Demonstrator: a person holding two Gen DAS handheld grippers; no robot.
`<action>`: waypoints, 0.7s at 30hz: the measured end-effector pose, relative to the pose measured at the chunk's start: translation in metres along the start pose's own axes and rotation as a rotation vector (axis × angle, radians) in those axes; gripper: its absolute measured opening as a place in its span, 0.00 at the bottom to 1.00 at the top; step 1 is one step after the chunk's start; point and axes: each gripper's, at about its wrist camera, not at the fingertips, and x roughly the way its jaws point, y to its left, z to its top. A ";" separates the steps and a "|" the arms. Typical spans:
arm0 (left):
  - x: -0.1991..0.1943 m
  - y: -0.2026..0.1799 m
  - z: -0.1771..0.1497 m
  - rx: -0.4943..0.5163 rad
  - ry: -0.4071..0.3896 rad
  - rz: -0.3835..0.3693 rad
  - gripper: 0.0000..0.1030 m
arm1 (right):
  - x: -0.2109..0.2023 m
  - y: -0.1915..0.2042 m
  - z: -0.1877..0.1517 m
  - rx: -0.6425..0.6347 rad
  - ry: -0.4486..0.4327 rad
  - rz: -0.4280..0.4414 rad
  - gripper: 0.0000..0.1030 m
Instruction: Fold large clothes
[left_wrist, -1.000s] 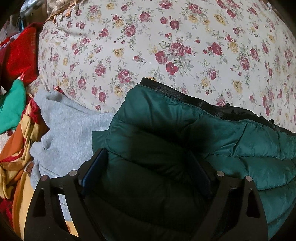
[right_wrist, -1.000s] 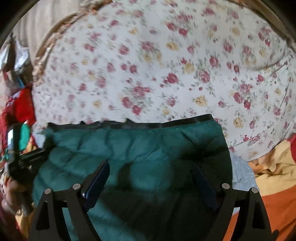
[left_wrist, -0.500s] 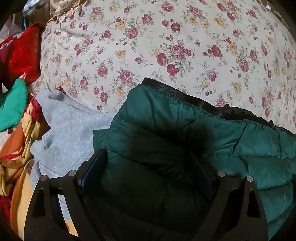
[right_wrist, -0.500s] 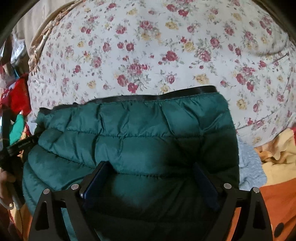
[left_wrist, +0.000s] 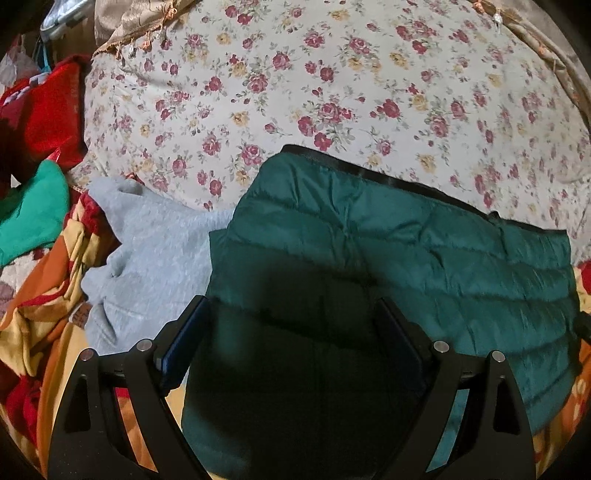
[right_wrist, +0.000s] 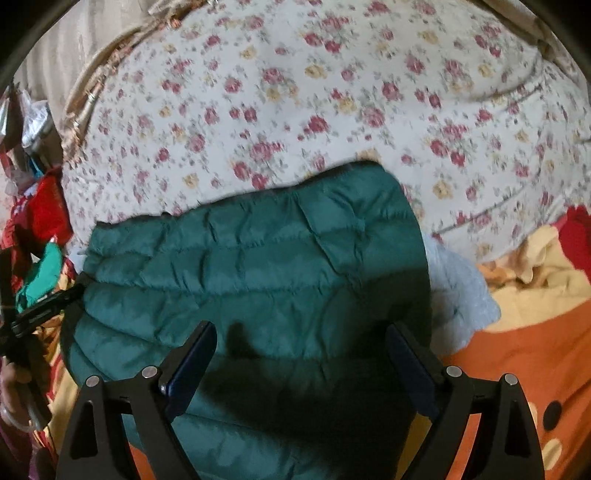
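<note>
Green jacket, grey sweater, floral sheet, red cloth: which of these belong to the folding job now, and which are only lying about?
Job:
- green jacket, between the open fingers of both grippers
- left gripper
- right gripper

Lying about:
- grey sweater, partly under the jacket
- floral sheet, the surface beneath
- red cloth
- light green cloth
- orange and yellow blanket

The green quilted jacket (left_wrist: 369, 266) ran off the lower edge in both views. A grey garment (left_wrist: 147, 258) lay partly hidden beneath it. The floral bedspread (right_wrist: 295, 92) was blurred.
</note>
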 end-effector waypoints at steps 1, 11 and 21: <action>-0.001 0.000 -0.002 0.002 0.001 0.000 0.87 | 0.005 0.000 -0.002 -0.002 0.020 -0.009 0.89; -0.003 0.007 -0.013 -0.027 0.020 -0.022 0.87 | -0.012 -0.007 -0.010 0.009 -0.002 0.009 0.89; 0.002 0.010 -0.013 -0.033 0.037 -0.046 0.88 | -0.012 -0.024 -0.017 0.048 0.030 0.029 0.90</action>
